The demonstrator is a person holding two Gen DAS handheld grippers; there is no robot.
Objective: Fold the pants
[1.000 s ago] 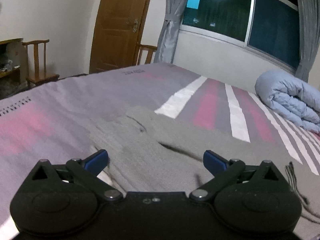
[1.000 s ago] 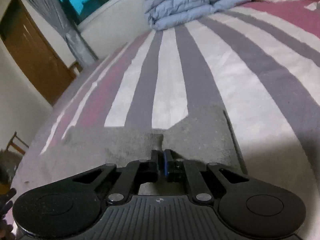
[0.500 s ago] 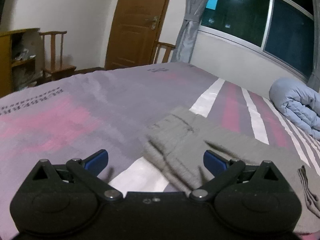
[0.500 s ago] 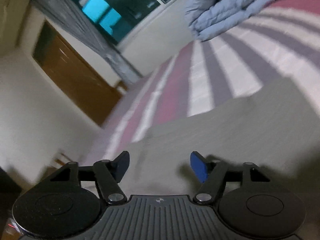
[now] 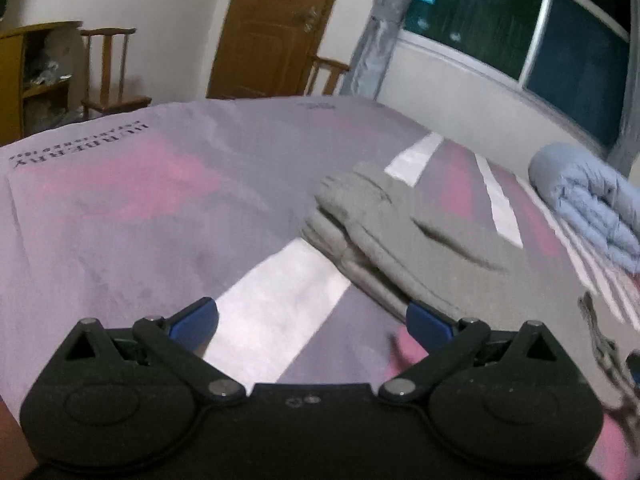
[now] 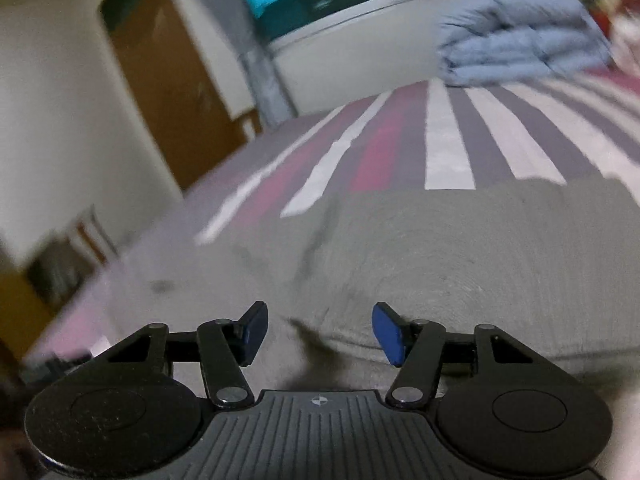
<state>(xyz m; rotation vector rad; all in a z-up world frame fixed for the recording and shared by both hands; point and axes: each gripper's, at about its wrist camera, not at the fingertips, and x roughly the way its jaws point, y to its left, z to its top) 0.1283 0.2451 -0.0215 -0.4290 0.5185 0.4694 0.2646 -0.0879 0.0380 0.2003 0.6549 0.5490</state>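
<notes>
Grey pants (image 5: 400,236) lie folded over on the striped bedspread (image 5: 120,208), right of centre in the left wrist view, with a dark drawstring (image 5: 604,344) trailing at the right edge. My left gripper (image 5: 312,322) is open over bare bedspread, its right pad close to the pants' near edge. In the right wrist view the grey pants (image 6: 460,248) spread wide ahead. My right gripper (image 6: 320,330) hangs open just above them, with nothing pinched between its blue pads.
A folded light-blue duvet (image 5: 588,200) lies at the far right of the bed, below the window (image 5: 520,28). Wooden chairs (image 5: 108,72), a shelf unit (image 5: 24,76) and a brown door (image 5: 276,28) stand beyond the bed's far edge.
My right gripper opened and let go of the pants' edge, then swung left over the cloth. My left gripper slid left off the pants onto the bare bedspread.
</notes>
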